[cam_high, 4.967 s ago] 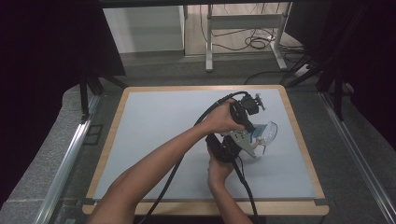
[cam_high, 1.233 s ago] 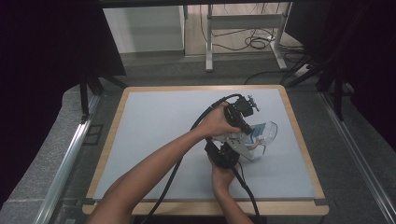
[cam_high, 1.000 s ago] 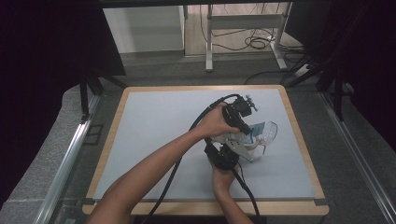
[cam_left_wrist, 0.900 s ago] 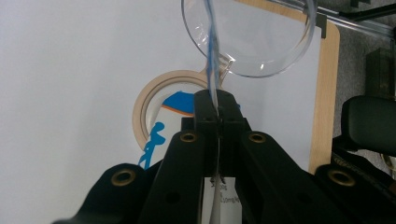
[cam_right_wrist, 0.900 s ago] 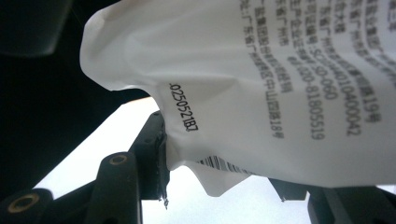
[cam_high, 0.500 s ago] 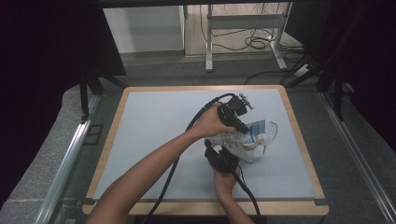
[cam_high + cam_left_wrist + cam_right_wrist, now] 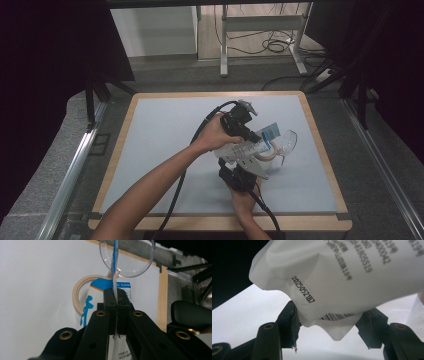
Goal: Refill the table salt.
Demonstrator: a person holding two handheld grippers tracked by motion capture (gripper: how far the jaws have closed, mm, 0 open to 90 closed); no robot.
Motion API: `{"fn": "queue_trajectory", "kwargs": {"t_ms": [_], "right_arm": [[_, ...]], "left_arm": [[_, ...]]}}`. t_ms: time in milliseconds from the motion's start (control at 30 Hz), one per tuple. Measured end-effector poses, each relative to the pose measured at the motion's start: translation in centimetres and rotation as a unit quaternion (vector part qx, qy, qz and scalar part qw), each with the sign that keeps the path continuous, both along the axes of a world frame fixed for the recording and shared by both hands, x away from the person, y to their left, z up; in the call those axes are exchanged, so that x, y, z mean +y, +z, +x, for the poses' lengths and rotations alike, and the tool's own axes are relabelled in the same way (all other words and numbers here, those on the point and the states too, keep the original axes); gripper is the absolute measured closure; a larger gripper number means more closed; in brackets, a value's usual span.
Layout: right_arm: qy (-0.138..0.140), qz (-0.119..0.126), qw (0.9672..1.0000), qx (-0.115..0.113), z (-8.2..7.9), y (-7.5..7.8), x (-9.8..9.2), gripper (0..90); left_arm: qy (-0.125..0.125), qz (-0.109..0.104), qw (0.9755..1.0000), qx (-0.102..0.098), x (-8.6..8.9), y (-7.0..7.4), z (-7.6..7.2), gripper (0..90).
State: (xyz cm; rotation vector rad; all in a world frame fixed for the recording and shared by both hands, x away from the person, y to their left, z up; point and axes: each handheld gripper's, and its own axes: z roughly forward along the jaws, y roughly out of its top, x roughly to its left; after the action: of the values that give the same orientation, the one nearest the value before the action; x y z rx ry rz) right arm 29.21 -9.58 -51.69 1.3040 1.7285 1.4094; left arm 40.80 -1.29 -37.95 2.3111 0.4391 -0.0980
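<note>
Bench [image 7: 165, 150]: pale grey-white top, light wood rim all round. Tape roll [image 7: 79, 296], beige, lies flat on the top just past the left jaws' tips, a bit to their left in the left gripper view. Clear round plastic piece [image 7: 287, 141] sits beyond the roll, farther out from the same jaws toward the bench's far right rim; whether it touches the top can't be told. Under the right jaws, plain bench surface.
</note>
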Motion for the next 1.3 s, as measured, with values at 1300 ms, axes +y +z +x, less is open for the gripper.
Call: {"fn": "queue_trajectory", "kwargs": {"t_ms": [1300], "right_arm": [[0.007, -0.025, 0.9988, 0.042, -0.1, -1.0, -1.6, 45.1]], "left_arm": [[0.043, -0.124, 0.9912, 0.016, 6.6, -1.6, -1.9, 89.6]]}}
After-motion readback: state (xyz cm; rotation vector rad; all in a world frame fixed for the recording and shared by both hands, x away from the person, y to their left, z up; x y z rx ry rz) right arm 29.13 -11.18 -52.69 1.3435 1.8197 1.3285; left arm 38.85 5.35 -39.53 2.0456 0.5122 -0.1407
